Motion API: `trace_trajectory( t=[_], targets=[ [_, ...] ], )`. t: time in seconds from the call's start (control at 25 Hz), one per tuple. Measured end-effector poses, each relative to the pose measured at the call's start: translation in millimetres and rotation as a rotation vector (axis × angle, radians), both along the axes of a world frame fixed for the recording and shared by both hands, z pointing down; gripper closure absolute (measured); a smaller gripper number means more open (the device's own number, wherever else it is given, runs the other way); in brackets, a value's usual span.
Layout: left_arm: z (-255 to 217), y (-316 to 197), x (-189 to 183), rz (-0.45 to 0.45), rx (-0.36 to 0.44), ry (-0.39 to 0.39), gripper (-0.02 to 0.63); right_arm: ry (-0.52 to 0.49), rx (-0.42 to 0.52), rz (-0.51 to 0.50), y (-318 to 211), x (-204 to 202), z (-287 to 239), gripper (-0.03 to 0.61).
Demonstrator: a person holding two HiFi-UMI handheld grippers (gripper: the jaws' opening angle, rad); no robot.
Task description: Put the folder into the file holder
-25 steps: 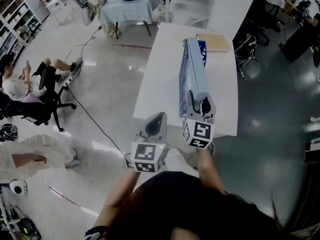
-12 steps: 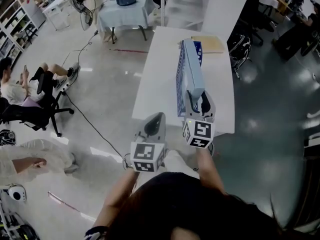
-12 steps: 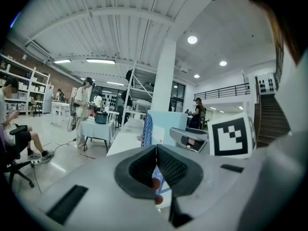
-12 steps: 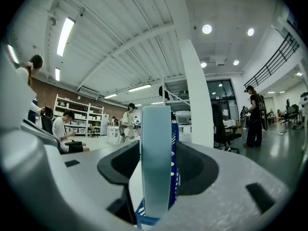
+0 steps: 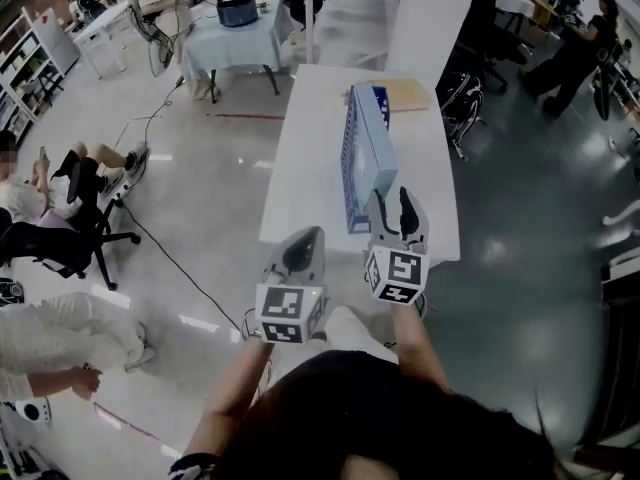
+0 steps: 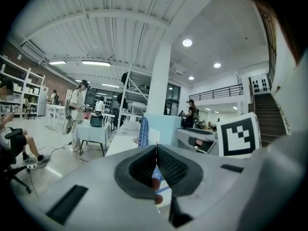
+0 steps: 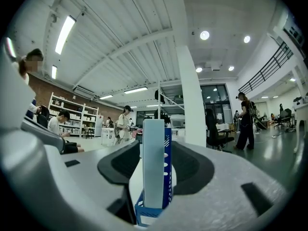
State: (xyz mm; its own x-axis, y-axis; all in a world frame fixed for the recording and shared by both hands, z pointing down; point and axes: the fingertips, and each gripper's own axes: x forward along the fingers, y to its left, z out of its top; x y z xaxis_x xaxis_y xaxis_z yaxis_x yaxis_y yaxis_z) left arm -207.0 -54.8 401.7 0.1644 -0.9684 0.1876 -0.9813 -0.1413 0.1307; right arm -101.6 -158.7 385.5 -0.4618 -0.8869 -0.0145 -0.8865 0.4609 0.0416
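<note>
A light blue folder [image 5: 376, 146] stands on edge inside the blue mesh file holder [image 5: 349, 173] on the white table [image 5: 310, 158]. My right gripper [image 5: 394, 206] hovers at the near end of the holder, its jaws spread apart. In the right gripper view the folder [image 7: 154, 162] and the holder [image 7: 167, 170] show between the two pads without touching them. My left gripper [image 5: 303, 248] hangs over the table's near edge, left of the holder, holding nothing. Its pads meet in the left gripper view [image 6: 155, 150].
A tan envelope [image 5: 401, 94] lies at the table's far end. Beyond stands a table with a pale cloth [image 5: 236, 40]. A seated person [image 5: 70, 183] and a floor cable [image 5: 170, 248] are at left, chairs [image 5: 462, 103] at right.
The right gripper's jaws have spread and it has drawn back a little from the folder's near end. The folder stays in the holder. The left gripper is unchanged.
</note>
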Motion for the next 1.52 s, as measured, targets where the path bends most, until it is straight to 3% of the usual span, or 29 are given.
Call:
trace_trajectory(
  t=[0.36,1.0,1.52],
  targets=[
    [-1,24,2,0.034,-0.009,0.006,0.607,0.030,-0.014,0.002,37,10,0,0.390],
    [-11,51,-4,0.042,0.006,0.033,0.607,0.059,-0.014,0.063,90,36,-5,0.568],
    [-19,61,32,0.044,0.001,-0.013,0.607,0.002,-0.024,0.000,110,66,-11,0.577]
  ],
)
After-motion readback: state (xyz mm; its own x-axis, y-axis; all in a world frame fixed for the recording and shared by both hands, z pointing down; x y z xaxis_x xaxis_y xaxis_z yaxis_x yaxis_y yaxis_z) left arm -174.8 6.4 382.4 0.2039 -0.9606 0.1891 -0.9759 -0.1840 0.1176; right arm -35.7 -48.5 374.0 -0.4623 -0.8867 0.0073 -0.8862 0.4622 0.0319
